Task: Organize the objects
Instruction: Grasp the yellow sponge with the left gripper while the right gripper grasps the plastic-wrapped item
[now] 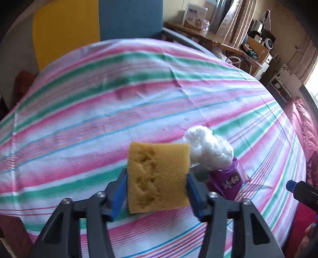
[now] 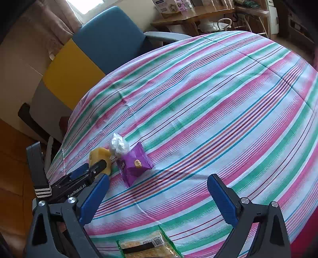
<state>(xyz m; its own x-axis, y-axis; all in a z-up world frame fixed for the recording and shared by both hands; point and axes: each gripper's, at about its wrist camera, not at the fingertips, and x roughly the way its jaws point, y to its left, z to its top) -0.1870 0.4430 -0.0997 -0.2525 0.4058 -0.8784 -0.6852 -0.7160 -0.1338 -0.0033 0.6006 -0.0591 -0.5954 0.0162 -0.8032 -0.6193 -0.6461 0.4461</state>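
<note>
The sponge (image 1: 158, 176) is pinched between the jaws of the left gripper (image 1: 157, 190) and carried just beside the purple packet (image 2: 136, 165), probably so that it is grouped there with the white wad (image 2: 119, 145) on the striped desk (image 2: 218, 103). The sponge is a yellow, pitted block. The right gripper (image 2: 159, 200) hangs with jaws spread and empty, nearer than the packet, above a green-edged packet (image 2: 147, 248).

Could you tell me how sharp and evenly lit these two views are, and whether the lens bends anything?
Left wrist view: slightly soft, the striped cloth smeared toward the far side, the sponge clearer. Right wrist view: sharper, stripes crisp, a window blown out at the top. Both: strong fisheye bulge, dark corners.
</note>
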